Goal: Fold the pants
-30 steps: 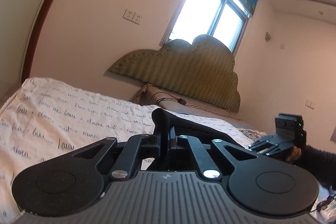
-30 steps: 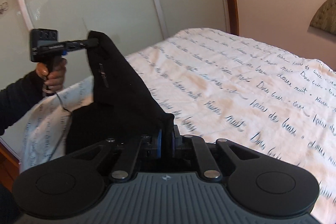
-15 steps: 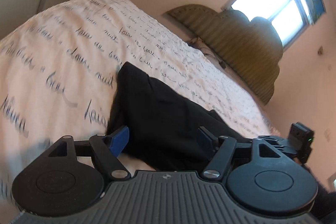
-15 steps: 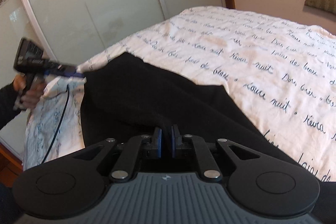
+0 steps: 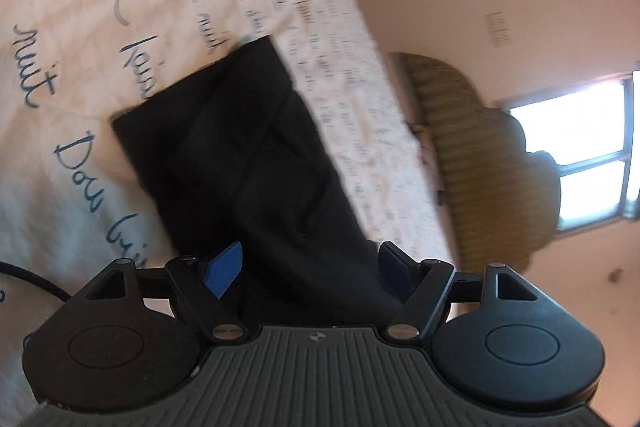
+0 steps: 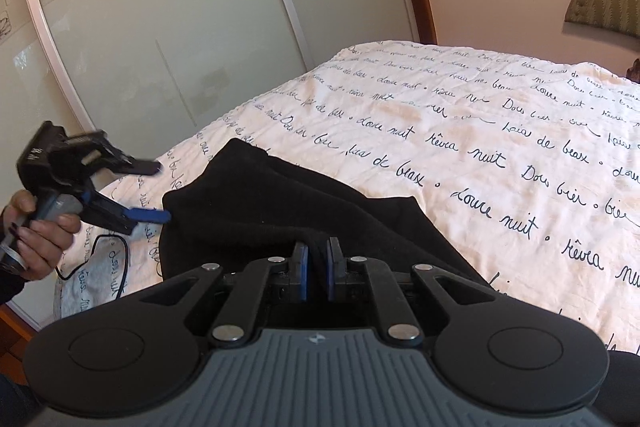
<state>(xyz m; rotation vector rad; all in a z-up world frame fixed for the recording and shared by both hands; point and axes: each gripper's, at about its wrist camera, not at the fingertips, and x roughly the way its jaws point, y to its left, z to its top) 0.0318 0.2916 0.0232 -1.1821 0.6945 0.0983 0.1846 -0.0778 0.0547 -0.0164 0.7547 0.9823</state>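
Black fabric, the pants (image 6: 288,211), lies folded on the bed (image 6: 500,115), on a white cover printed with dark script. In the right wrist view the bundle sits at the near edge of the bed, its long axis running from about 10 o'clock to 4 o'clock.

Right tongs (image 6: 317,269): clenched on a ridge of the cloth at the near end of the bundle; the blue pads are almost together with fabric bunched between them.

Left tongs (image 6: 160,191): jaws opening, seen at 9 o'clock of the bundle, just beside its far corner, held by a hand (image 6: 38,243). From that view no cloth is pinched by them. In the left wrist view the tongs (image 5: 310,269) straddle the near part of the cloth without pressing it; the pants (image 5: 248,163) extend away toward 11 o'clock.

Judgement: the fold has been laid down and the left side released. The right tongs hold the only grip, so the next move likely turns on letting go there or drawing along the long axis.
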